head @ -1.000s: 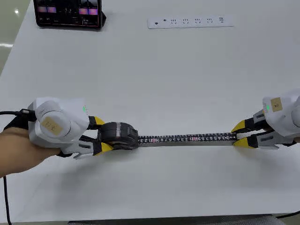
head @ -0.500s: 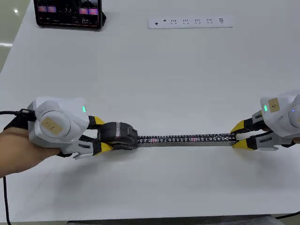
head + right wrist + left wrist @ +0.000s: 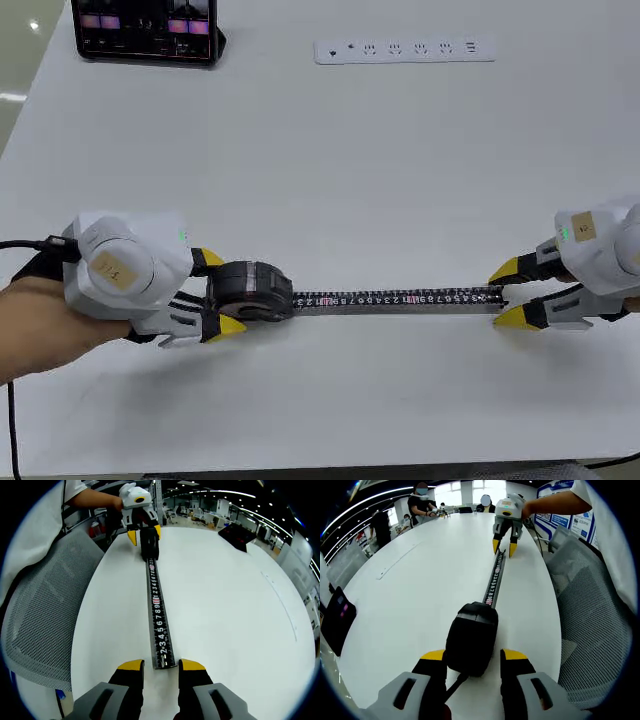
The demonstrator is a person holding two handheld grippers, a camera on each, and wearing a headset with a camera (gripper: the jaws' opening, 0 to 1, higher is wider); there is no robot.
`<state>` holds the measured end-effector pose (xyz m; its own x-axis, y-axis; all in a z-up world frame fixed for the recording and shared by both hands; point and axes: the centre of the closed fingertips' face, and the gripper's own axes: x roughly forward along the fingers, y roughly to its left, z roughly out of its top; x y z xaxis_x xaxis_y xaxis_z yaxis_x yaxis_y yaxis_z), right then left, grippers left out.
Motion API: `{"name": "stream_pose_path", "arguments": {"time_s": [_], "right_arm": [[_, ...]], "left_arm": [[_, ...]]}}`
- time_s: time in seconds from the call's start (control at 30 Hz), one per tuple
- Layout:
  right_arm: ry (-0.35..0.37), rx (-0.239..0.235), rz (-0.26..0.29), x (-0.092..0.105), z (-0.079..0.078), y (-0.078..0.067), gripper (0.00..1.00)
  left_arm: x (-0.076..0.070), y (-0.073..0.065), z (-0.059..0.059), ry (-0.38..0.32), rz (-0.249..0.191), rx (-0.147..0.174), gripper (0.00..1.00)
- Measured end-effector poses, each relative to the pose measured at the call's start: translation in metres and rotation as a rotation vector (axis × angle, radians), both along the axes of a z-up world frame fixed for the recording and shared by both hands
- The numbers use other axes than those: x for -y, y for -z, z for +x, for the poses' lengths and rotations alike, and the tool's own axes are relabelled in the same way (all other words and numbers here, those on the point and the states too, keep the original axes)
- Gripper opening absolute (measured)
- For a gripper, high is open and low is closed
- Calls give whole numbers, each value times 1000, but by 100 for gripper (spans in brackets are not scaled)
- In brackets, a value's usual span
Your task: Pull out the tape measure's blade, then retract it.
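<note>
A black tape measure case lies on the white table, and my left gripper is shut on it from the left. In the left gripper view the case sits tight between the yellow-tipped jaws. Its blade runs flat along the table to the right, numbers up. My right gripper stands open at the blade's end. In the right gripper view the blade ends between the jaws of that gripper with a gap on each side.
A white power strip lies at the table's far edge, and a black device with a lit screen stands at the far left. A grey mesh chair is at the near table edge. Other people work at the far end of the room.
My right gripper's jaws have spread apart and let go of the blade's end. The blade is still drawn out, and the left gripper still holds the case.
</note>
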<state>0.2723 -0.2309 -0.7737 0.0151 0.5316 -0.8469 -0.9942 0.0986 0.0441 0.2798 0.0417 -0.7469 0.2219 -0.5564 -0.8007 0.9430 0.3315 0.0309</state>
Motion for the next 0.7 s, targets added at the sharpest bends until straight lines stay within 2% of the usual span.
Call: {"name": "stream_pose_path", "arguments": {"time_s": [0.33, 0.47, 0.63, 0.7], "right_arm": [[14, -2, 8, -1, 0, -2, 26], [77, 14, 55, -6, 5, -11, 30], [132, 12, 79, -9, 3, -12, 36], [167, 3, 99, -11, 1, -13, 38]], "left_arm": [[1, -1, 0, -4, -3, 7, 39], [-3, -4, 2, -40, -17, 12, 42], [-6, -12, 1, -105, -71, 7, 47], [-10, -14, 1, -122, -75, 15, 49]]}}
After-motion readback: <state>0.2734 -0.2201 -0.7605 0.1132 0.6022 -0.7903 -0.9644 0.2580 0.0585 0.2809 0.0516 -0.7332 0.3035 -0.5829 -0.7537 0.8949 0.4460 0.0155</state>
